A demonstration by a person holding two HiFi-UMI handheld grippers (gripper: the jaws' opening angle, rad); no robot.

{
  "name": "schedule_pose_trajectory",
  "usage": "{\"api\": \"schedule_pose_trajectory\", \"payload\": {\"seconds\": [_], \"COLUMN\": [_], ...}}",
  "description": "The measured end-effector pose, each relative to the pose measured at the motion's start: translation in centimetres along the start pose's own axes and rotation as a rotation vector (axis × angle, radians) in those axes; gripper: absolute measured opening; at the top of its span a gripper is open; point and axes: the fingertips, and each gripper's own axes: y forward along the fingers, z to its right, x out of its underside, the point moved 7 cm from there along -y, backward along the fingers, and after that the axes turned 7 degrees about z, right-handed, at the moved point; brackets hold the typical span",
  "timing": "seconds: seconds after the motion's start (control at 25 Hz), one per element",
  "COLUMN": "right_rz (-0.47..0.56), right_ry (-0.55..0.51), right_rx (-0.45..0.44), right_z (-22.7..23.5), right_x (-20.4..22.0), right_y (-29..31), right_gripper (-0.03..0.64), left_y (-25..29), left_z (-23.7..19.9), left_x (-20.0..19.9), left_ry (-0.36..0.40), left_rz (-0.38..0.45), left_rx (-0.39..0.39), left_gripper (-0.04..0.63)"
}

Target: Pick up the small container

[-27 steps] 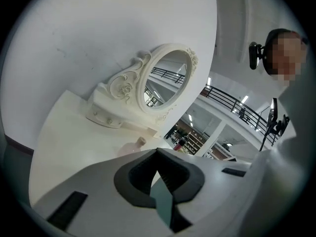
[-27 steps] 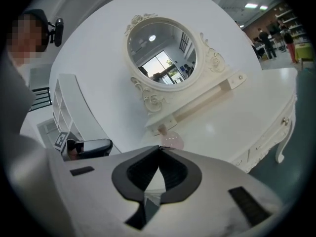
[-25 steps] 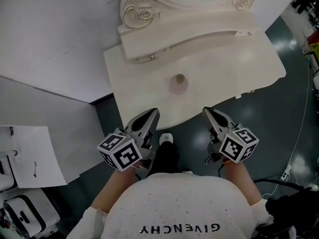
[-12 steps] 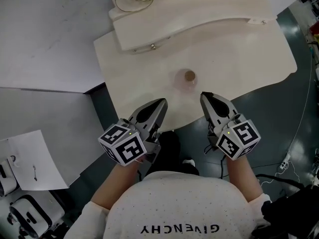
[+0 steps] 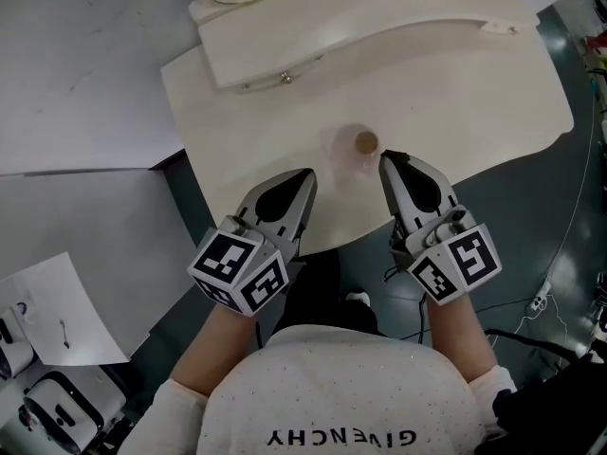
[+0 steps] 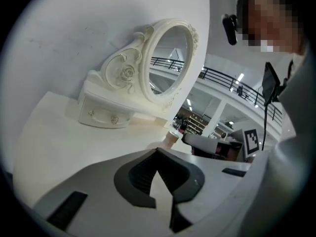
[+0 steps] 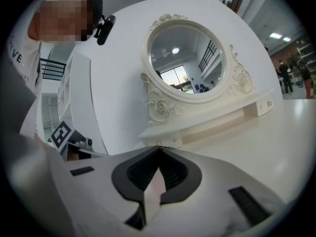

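The small container (image 5: 365, 143) sits on the cream dressing table (image 5: 474, 102), close to its front edge, upright and between the tips of the two grippers. From the head view we get it straight from above: a round brown cork-looking top with a wider, see-through, faintly pink body around it. The left gripper view (image 6: 171, 138) gives us the side instead. It's a short pale jar with a tan cap, just past the jaw tips and a bit to the right.

The right gripper (image 5: 384, 157) is the closer one, with its tip right beside the jar's clear edge. We honestly can't tell from above whether it touches. The left gripper (image 5: 309, 172) is near but clearly apart from it. In their own views both grippers (image 6: 158, 150) (image 7: 159, 147) have the jaws together with nothing between them.

The right gripper view looks past the jar at the oval mirror (image 7: 190, 63) in its carved cream frame, which reflects windows and ceiling lights. The left gripper view catches that mirror (image 6: 168, 58) edge-on, plus the little drawer (image 6: 103, 116) with two knobs under it. The head view only gets the curved base (image 5: 332, 17) of the mirror at the top. Each gripper view also catches the other gripper's marker cube (image 6: 251, 141) (image 7: 61, 132).
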Motion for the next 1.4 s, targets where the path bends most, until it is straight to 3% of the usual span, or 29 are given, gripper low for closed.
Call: {"api": "schedule_pose_trajectory", "payload": {"seconds": [0.16, 0.32, 0.52, 0.68, 0.96, 1.04, 1.16, 1.32, 1.4], "right_rz": [0.058, 0.078, 0.075, 0.004, -0.049, -0.054, -0.078, -0.094, -0.111], "right_ry": [-0.009, 0.008, 0.061, 0.017, -0.048, -0.09, -0.166, -0.222, -0.217], "right_rx": [-0.044, -0.042, -0.072, -0.085, -0.023, -0.004, 0.024, 0.062, 0.086], "right_z": [0.0, 0.5, 0.6, 0.2, 0.2, 0.0, -0.5, -0.7, -0.6], "right_x": [-0.3, 0.0, 1.0, 2.1, 2.8, 2.6, 2.6, 2.7, 2.6], "right_y": [0.2, 0.5, 0.8, 2.0, 3.6, 4.1, 4.8, 5.5, 5.5], "right_gripper": [0.0, 0.002, 0.214, 0.294, 0.302, 0.302, 0.233, 0.219, 0.189], "left_y": [0.6, 1.0, 1.3, 1.9, 2.5, 2.4, 2.0, 1.6, 1.5], "left_z": [0.0, 0.0, 0.1, -0.1, -0.3, -0.2, -0.3, -0.3, -0.2], "left_x": [-0.4, -0.6, -0.4, -0.1, -0.2, -0.2, -0.8, -2.5, -3.1], "left_ry": [0.134, 0.124, 0.124, 0.118, 0.124, 0.132, 0.137, 0.134, 0.127], "left_rz": [0.01, 0.039, 0.04, 0.004, -0.001, -0.012, -0.011, 0.029, 0.031], "left_rx": [-0.007, 0.061, 0.076, 0.064, 0.071, 0.08, 0.092, 0.129, 0.148], "left_gripper": [0.003, 0.002, 0.002, 0.002, 0.003, 0.053, 0.069, 0.0, 0.0]}}
